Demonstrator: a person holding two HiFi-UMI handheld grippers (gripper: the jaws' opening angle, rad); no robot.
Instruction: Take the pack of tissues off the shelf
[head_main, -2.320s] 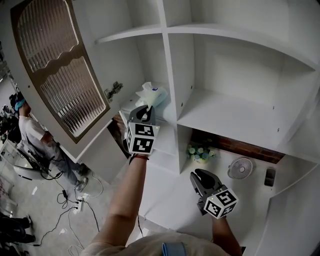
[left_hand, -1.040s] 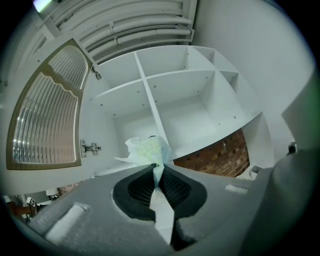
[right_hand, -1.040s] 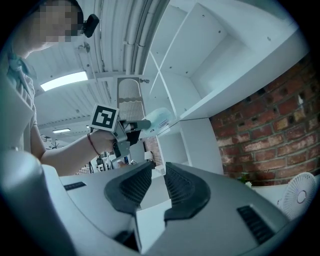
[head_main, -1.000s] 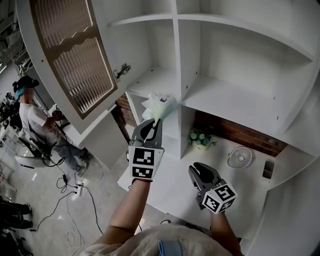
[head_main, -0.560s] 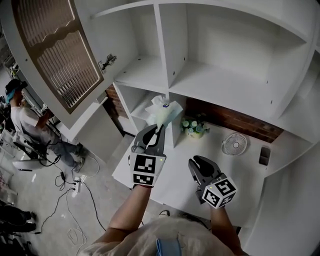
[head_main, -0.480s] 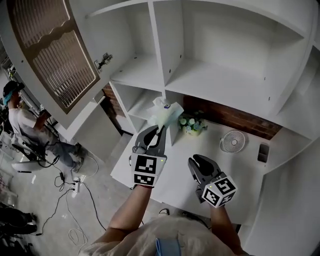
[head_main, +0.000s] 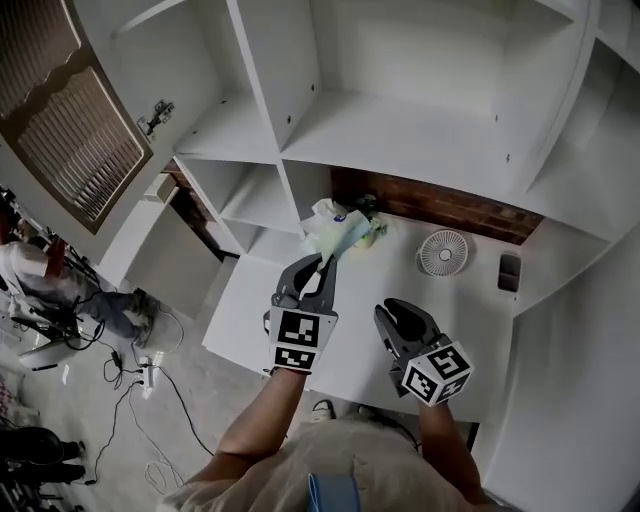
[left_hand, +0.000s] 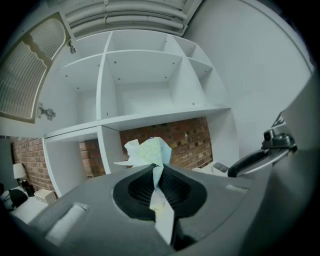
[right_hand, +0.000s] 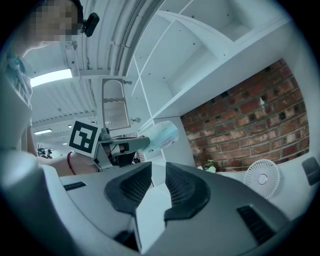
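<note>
**Status.** The left gripper (head_main: 322, 262) is clamped narrow on the pack of tissues (head_main: 335, 225). The pack is off the shelf (head_main: 240, 130) and hangs over the far left of the counter (head_main: 460, 310), just in front of a small plant (head_main: 370, 212). The right gripper (head_main: 392, 310) stands nearly closed with nothing between its jaws.

**Risks.** The hold looks slight, so a quick swing could pull the soft wrapper free or tear it. Lowering the pack straight ahead could knock the plant, and drifting right could reach the fan (head_main: 442, 251).

**Views.** Only the left gripper view shows that the pinch takes a thin fold of wrapper. The right gripper view shows the pack (right_hand: 162, 134) side-on, clear of the shelving. The head view alone places it above the counter.
</note>
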